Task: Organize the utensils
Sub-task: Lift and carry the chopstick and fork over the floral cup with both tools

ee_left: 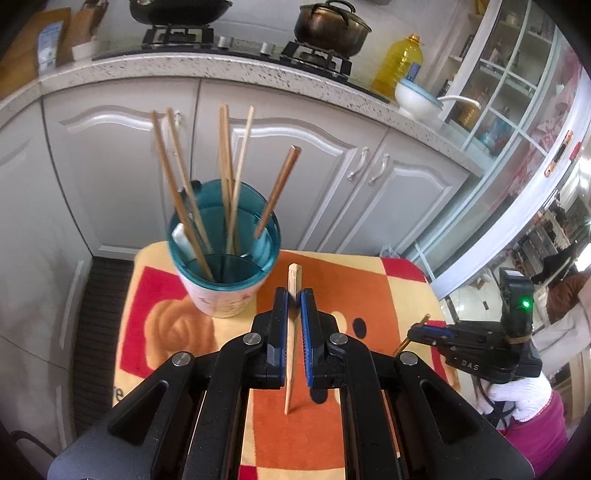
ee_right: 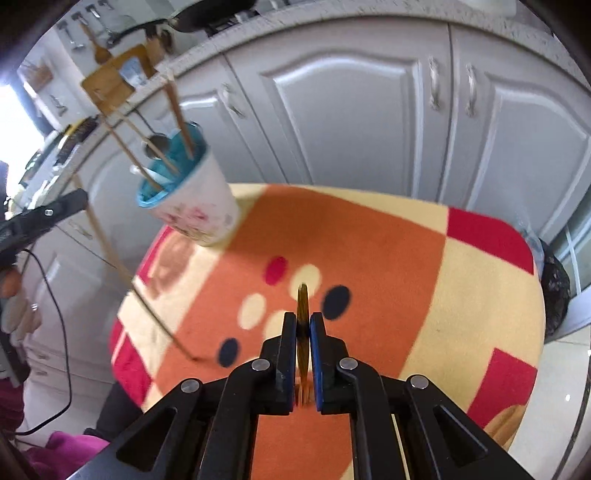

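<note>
A white cup with a teal rim [ee_left: 221,273] stands on a colourful blanket-covered stool [ee_left: 354,284] and holds several wooden chopsticks [ee_left: 177,192]. My left gripper [ee_left: 294,295] is shut on a pale wooden chopstick [ee_left: 291,354], held upright just right of the cup. My right gripper [ee_right: 303,321] is shut on a golden fork [ee_right: 303,306], tines toward the camera, above the blanket [ee_right: 388,258]. The right wrist view also shows the cup [ee_right: 192,199], the left gripper [ee_right: 48,214] at far left, and its chopstick [ee_right: 122,273] slanting down to the blanket.
Grey cabinet doors [ee_left: 110,166] stand right behind the stool. A stone counter [ee_left: 221,70] above carries a stove, a dark pot [ee_left: 328,26], an oil bottle [ee_left: 399,62] and a white bowl [ee_left: 417,98]. A glass cabinet [ee_left: 517,92] is at right.
</note>
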Tool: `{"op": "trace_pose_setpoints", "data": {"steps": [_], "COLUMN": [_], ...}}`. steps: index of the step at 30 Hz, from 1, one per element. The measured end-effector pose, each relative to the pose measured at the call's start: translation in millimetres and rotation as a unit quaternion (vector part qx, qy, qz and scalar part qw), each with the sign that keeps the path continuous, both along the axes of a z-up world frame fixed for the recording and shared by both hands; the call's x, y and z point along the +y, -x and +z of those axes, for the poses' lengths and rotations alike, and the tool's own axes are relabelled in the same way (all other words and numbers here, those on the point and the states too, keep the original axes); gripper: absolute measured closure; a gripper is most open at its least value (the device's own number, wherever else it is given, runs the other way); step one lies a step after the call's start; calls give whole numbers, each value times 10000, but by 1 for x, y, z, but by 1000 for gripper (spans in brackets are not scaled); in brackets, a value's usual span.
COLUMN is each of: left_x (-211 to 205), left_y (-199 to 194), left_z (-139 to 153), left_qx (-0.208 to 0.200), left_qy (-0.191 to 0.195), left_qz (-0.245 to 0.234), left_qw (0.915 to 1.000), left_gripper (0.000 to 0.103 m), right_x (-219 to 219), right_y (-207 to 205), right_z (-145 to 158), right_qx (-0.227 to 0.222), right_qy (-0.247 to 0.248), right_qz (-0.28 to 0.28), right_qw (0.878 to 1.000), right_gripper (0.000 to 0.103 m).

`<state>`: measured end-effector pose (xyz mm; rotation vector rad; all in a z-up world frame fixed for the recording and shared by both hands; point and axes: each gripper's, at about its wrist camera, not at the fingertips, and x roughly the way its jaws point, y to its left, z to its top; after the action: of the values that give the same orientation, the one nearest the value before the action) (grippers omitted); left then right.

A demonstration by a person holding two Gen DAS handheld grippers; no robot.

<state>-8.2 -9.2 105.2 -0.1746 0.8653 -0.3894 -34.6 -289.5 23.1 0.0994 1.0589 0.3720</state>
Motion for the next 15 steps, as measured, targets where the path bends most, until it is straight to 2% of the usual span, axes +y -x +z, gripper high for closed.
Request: {"op": "trace_pose_setpoints", "data": {"steps": [7, 15], "left_x": [15, 45], "left_y": [8, 13], "left_z": [15, 60], "left_qx": [-158, -398], "left_qy": [12, 235], "left_qz": [93, 164], "left_qw": [9998, 9988], "left_gripper": [98, 99], "right_x": [22, 57], "right_y": [2, -9], "right_z": [21, 63], "right_qx": [-207, -657], "right_qy": [28, 38], "right_qz": [186, 579], "right_qw": [9996, 9961], "right_gripper": [96, 96]}}
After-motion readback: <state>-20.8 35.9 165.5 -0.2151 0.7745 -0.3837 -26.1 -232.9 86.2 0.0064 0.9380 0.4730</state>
